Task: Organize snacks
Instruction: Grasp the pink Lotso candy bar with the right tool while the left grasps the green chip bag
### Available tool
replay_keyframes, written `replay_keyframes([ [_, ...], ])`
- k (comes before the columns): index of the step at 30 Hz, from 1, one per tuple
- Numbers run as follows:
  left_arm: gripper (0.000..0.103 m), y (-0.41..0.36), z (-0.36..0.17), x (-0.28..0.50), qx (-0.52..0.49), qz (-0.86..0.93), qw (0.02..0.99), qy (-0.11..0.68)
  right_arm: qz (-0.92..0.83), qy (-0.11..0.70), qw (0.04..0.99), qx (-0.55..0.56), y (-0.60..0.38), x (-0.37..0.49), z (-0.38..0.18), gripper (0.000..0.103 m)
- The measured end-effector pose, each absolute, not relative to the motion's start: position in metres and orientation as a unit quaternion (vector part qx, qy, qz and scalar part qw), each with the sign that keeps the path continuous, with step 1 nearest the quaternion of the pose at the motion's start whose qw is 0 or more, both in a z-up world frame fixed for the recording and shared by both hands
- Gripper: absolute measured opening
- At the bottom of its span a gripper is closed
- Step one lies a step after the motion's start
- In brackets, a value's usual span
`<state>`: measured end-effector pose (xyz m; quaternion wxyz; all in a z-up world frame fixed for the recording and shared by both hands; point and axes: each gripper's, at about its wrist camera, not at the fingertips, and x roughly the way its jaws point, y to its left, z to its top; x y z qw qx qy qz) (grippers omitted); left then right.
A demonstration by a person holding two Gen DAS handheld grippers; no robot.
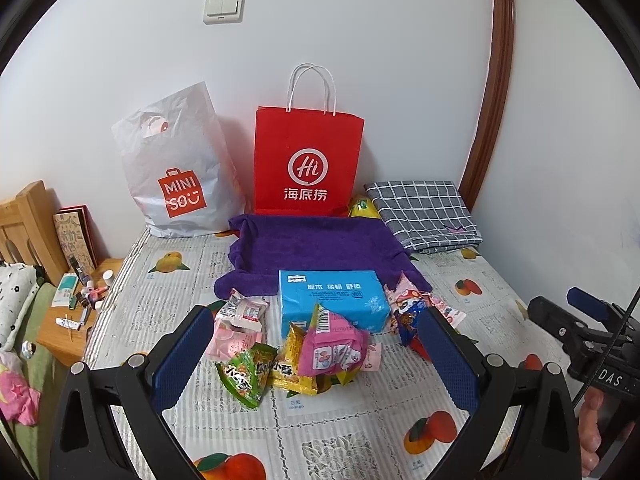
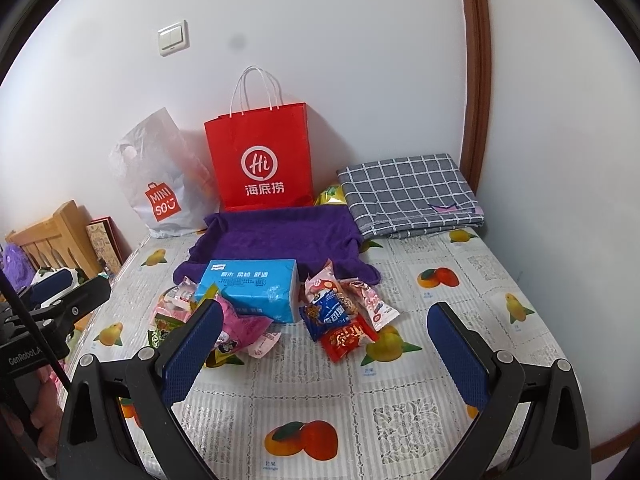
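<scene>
Several snack packets lie in a loose heap on the table around a blue tissue pack (image 1: 334, 298) (image 2: 252, 288). Among them are a pink packet (image 1: 332, 350) (image 2: 240, 326), a green one (image 1: 244, 376), a yellow one (image 1: 290, 364), a red one (image 2: 348, 338) and a blue one (image 2: 328, 314). My left gripper (image 1: 314, 356) hangs open just in front of the heap, nothing between its fingers. My right gripper (image 2: 326, 350) is open too, over the right side of the pile, holding nothing. A purple towel (image 1: 320, 250) (image 2: 280, 240) lies behind the snacks.
A red paper bag (image 1: 308, 160) (image 2: 260, 158) and a white plastic bag (image 1: 178, 176) (image 2: 160, 184) stand against the back wall. A folded checked cloth (image 1: 424, 212) (image 2: 408, 194) lies back right. A cluttered wooden nightstand (image 1: 76, 320) stands left of the fruit-print tablecloth (image 2: 460, 300).
</scene>
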<state>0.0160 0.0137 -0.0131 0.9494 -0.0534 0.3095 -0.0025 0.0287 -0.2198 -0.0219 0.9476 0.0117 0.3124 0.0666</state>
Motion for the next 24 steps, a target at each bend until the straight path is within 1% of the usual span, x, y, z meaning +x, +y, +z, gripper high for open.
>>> replay_keyframes([
  [6,0.102,0.023,-0.029,0.031,-0.060,-0.001,0.945,0.322,0.061,0.320,0.945,0.016,-0.228,0.047,-0.038,0.099],
  [8,0.102,0.027,-0.036,0.039,-0.063,0.001,0.942,0.329,0.060,0.325,0.944,0.015,-0.231,0.055,-0.045,0.097],
  [16,0.102,0.043,-0.071,0.070,-0.077,0.005,0.928,0.365,0.038,0.359,0.933,0.004,-0.248,0.099,-0.088,0.094],
  [18,0.098,0.047,-0.079,0.077,-0.079,0.010,0.926,0.370,0.034,0.369,0.929,0.001,-0.254,0.111,-0.101,0.090],
  [20,0.098,0.051,-0.086,0.085,-0.079,0.013,0.923,0.377,0.031,0.385,0.923,0.001,-0.261,0.123,-0.114,0.083],
  [24,0.098,0.058,-0.098,0.100,-0.080,0.016,0.918,0.388,0.022,0.409,0.912,0.003,-0.276,0.147,-0.138,0.077],
])
